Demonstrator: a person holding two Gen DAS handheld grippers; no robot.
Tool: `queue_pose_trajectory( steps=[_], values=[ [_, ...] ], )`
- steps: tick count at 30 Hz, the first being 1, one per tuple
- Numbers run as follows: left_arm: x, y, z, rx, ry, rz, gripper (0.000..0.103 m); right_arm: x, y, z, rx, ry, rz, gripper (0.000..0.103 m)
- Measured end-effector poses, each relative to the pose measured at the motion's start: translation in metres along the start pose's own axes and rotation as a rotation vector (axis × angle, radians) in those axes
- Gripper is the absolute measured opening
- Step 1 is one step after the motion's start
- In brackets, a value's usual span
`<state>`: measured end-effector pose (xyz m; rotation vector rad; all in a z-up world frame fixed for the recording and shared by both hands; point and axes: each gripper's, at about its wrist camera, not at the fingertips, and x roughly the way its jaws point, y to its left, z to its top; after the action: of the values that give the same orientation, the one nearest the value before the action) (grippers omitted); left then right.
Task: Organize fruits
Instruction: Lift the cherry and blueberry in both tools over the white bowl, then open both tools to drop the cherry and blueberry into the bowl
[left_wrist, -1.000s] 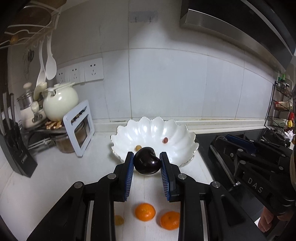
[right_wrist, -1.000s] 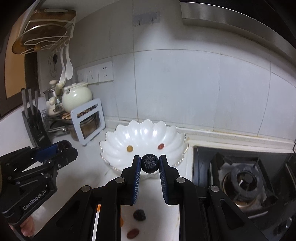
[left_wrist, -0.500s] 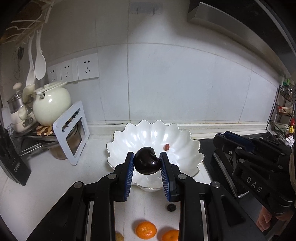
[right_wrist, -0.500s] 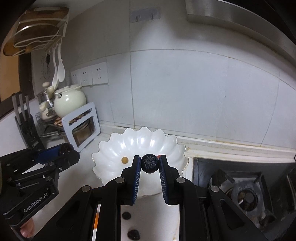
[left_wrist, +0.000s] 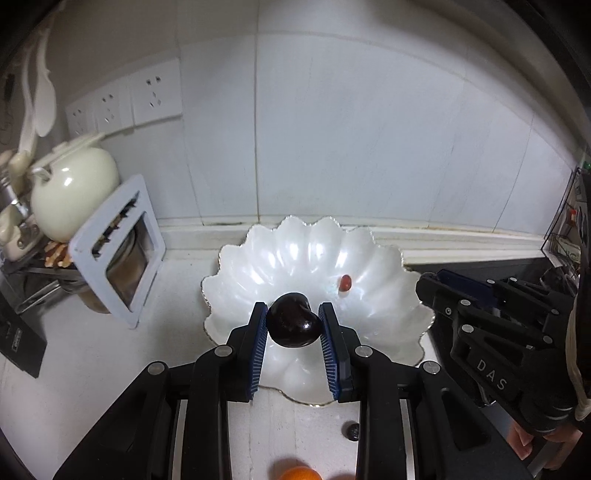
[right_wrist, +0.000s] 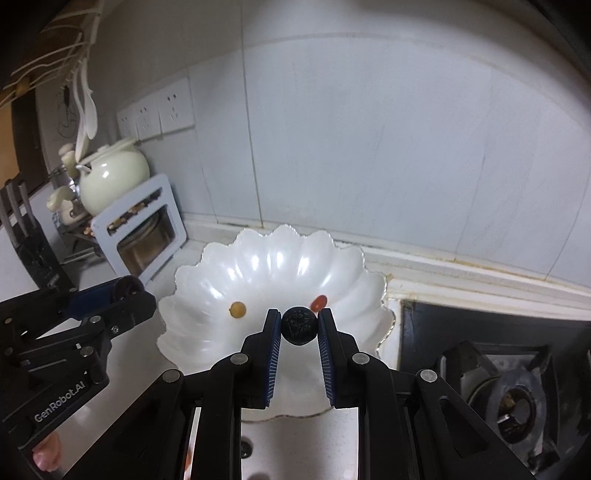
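My left gripper (left_wrist: 293, 317) is shut on a dark glossy plum (left_wrist: 292, 325) and holds it over the near part of the white scalloped bowl (left_wrist: 388, 328). A small red fruit (left_wrist: 345, 282) lies in the bowl. My right gripper (right_wrist: 299, 321) is shut on a small dark bumpy berry (right_wrist: 299, 325) above the same bowl (right_wrist: 199, 295), which holds a yellow fruit (right_wrist: 238, 309) and the red fruit (right_wrist: 318, 302). The left gripper also shows in the right wrist view (right_wrist: 122, 295), the right gripper in the left wrist view (left_wrist: 439, 284).
A tangerine (left_wrist: 299, 473) and a small dark fruit (left_wrist: 351, 431) lie on the counter before the bowl. A cream teapot (left_wrist: 70, 192) and white rack (left_wrist: 118, 254) stand left. A gas stove (right_wrist: 509, 402) is at the right. Tiled wall behind.
Both grippers have moved forward with their fruits and now hang over the bowl. The tangerines on the counter have slid toward the bottom edge of the left wrist view.
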<state>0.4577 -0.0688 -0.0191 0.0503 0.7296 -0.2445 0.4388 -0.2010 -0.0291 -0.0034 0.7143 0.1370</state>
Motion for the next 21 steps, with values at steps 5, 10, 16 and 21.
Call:
queue_pose_trajectory(
  steps=[5,10,16,21],
  values=[
    [0.031,0.005,0.006,-0.006,0.091,-0.018,0.028,0.023,-0.001,0.006,-0.007,0.055,-0.023,0.022],
    [0.06,0.005,0.009,0.019,0.162,0.008,0.028,0.05,-0.001,0.01,-0.012,0.123,-0.037,0.022],
    [0.088,0.005,0.007,0.039,0.24,0.018,0.028,0.079,-0.004,0.005,-0.011,0.209,-0.029,0.022],
    [0.107,0.005,0.003,0.042,0.298,0.019,0.029,0.095,-0.009,0.001,0.001,0.264,-0.031,0.022]
  ],
)
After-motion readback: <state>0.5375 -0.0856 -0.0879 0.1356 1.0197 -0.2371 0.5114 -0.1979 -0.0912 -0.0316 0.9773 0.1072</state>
